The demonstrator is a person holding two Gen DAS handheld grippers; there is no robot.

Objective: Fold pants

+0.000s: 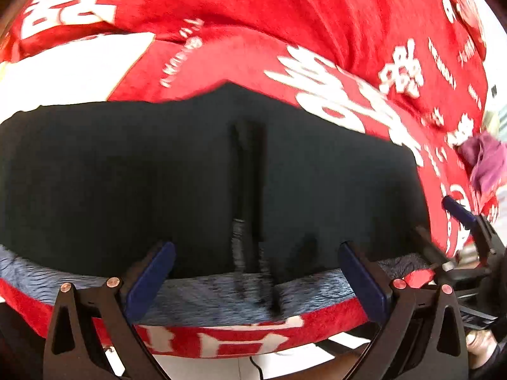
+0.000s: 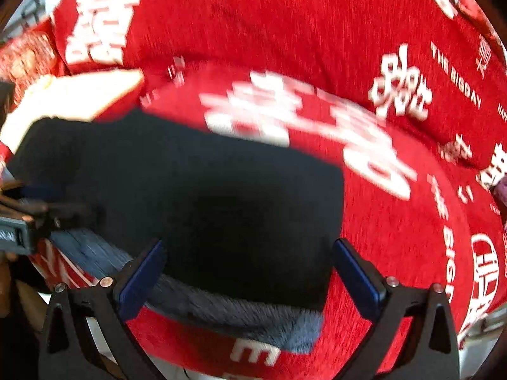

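The black pants (image 1: 190, 171) lie flat on a red cloth with white characters (image 1: 253, 15), waistband toward me, with a grey fleecy lining (image 1: 206, 297) showing along the near edge and drawstrings (image 1: 247, 190) down the middle. My left gripper (image 1: 256, 272) is open over the near edge, empty. In the right wrist view the pants (image 2: 221, 209) fill the centre, grey lining (image 2: 237, 313) at the near edge. My right gripper (image 2: 250, 272) is open over the pants' near right corner, empty. It also shows at the right edge of the left wrist view (image 1: 459, 215).
A purple cloth (image 1: 484, 161) lies on the red cloth at the far right. The red cloth's near edge (image 1: 221, 342) hangs over the surface's front, with pale floor below. The left gripper's body (image 2: 19, 234) shows at the left edge of the right wrist view.
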